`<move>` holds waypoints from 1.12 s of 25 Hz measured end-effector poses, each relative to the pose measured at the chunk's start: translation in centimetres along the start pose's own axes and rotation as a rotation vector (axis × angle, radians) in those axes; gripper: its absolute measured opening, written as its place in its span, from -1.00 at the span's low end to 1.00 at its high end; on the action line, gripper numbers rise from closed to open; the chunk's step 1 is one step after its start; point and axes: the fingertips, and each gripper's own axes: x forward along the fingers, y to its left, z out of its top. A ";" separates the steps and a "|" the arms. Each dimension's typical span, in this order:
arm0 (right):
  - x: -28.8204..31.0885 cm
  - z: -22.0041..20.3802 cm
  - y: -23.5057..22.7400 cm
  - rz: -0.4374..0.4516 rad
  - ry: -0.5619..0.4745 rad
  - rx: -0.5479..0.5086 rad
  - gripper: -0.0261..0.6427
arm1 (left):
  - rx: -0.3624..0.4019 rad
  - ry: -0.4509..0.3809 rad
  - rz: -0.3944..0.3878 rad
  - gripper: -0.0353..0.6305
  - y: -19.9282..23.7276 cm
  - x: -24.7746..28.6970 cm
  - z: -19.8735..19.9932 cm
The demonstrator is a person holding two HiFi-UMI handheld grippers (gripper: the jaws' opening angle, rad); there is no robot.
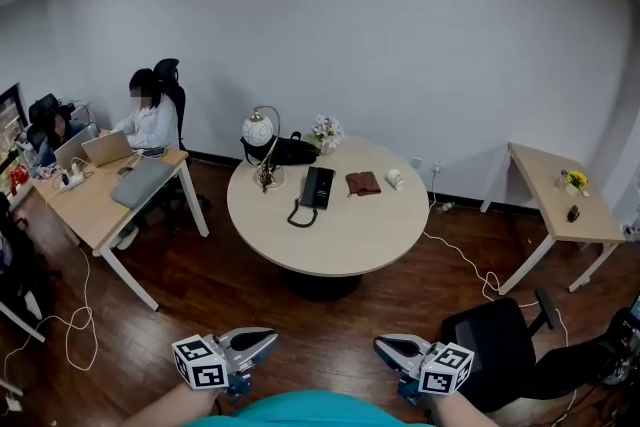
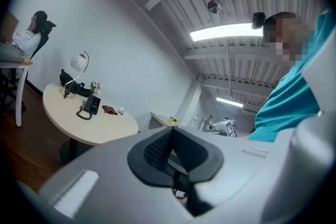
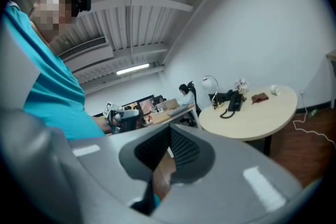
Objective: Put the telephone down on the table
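The black telephone (image 1: 317,187) lies flat on the round beige table (image 1: 350,235), its coiled cord looped toward the table's front edge. It shows small and far in the left gripper view (image 2: 92,104) and the right gripper view (image 3: 234,102). Both grippers are low in front of my body, well short of the table. My left gripper (image 1: 268,340) is shut with nothing in it, its pads (image 2: 157,147) meeting. My right gripper (image 1: 384,346) also looks shut and holds nothing, and its tip faces the left one.
On the table stand a globe lamp (image 1: 258,130), a black bag (image 1: 287,151), flowers (image 1: 326,130), a brown wallet (image 1: 363,183) and a white cup (image 1: 395,178). A desk (image 1: 100,205) with seated people is left. A small desk (image 1: 560,205) and a black chair (image 1: 500,345) are right.
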 end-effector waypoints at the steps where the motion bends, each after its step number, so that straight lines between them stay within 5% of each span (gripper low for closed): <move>1: 0.6 0.0 0.6 0.004 -0.004 0.002 -0.92 | 0.010 -0.006 0.001 -0.88 0.3 -0.9 0.3; 12: 7.7 0.5 6.7 0.021 -0.048 -0.006 -0.92 | 0.014 -0.050 0.008 -0.88 4.2 -9.6 2.3; 28: 9.6 0.2 7.1 -0.020 0.014 -0.088 -0.92 | 0.015 -0.069 0.000 -0.88 5.0 -11.2 2.7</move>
